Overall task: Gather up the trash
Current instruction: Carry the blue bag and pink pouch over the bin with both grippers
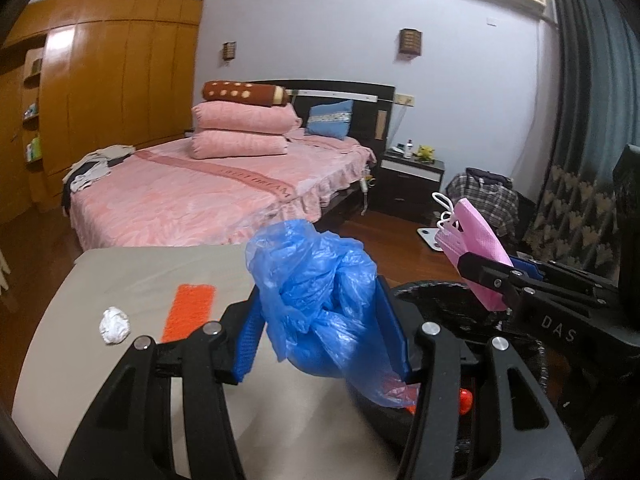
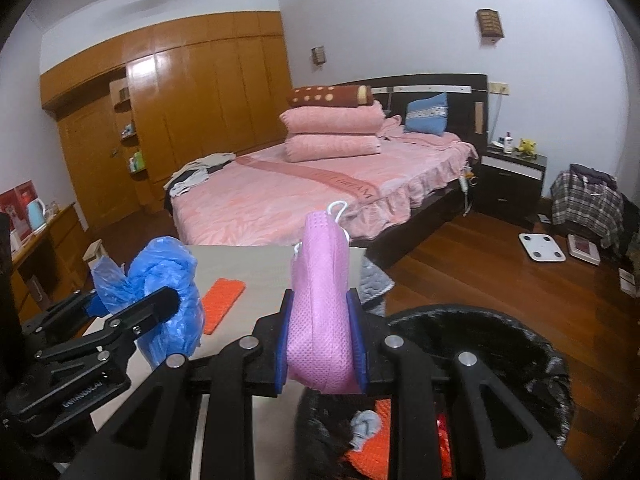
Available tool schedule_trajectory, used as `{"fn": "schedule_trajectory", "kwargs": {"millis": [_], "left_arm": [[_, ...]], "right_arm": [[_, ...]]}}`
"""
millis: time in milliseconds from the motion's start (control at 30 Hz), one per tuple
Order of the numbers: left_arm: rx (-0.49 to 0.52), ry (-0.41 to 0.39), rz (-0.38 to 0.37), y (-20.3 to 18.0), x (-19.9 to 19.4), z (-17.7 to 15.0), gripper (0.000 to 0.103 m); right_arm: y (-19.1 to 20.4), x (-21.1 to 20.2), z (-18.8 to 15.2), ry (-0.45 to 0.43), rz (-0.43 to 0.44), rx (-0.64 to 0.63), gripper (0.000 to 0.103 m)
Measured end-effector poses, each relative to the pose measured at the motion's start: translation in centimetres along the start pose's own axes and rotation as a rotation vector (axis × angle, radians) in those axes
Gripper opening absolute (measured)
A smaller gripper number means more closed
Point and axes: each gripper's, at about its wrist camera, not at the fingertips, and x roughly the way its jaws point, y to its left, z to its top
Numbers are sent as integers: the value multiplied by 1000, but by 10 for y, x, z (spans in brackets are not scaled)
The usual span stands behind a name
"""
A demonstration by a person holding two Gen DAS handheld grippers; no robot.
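My left gripper [image 1: 320, 304] is shut on a crumpled blue plastic bag [image 1: 320, 292], held above the edge of a grey table [image 1: 132, 276]. The same bag [image 2: 168, 280] shows at the left of the right wrist view. My right gripper [image 2: 322, 328] is shut on a folded pink face mask [image 2: 322, 304] with white ear loops, held over a black bin [image 2: 480, 332]. That mask [image 1: 476, 248] appears at the right of the left wrist view. The bin holds orange and grey scraps [image 2: 368, 428]. On the table lie a white paper ball [image 1: 115, 325] and an orange strip [image 1: 188, 312].
A bed with a pink cover [image 2: 320, 188] stands behind the table. A dark nightstand [image 2: 512, 180] is beside it, a white scale [image 2: 542, 247] lies on the wood floor, and plaid clothes [image 2: 588, 200] are heaped at the right. Wooden wardrobes [image 1: 120, 88] line the left wall.
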Motion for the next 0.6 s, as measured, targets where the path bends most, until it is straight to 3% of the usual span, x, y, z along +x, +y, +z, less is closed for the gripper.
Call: {"fn": "schedule_trajectory", "kwargs": {"millis": [600], "left_arm": [[117, 18, -182, -80, 26, -8, 51]], "right_arm": [[-77, -39, -21, -11, -178, 74, 27]]}}
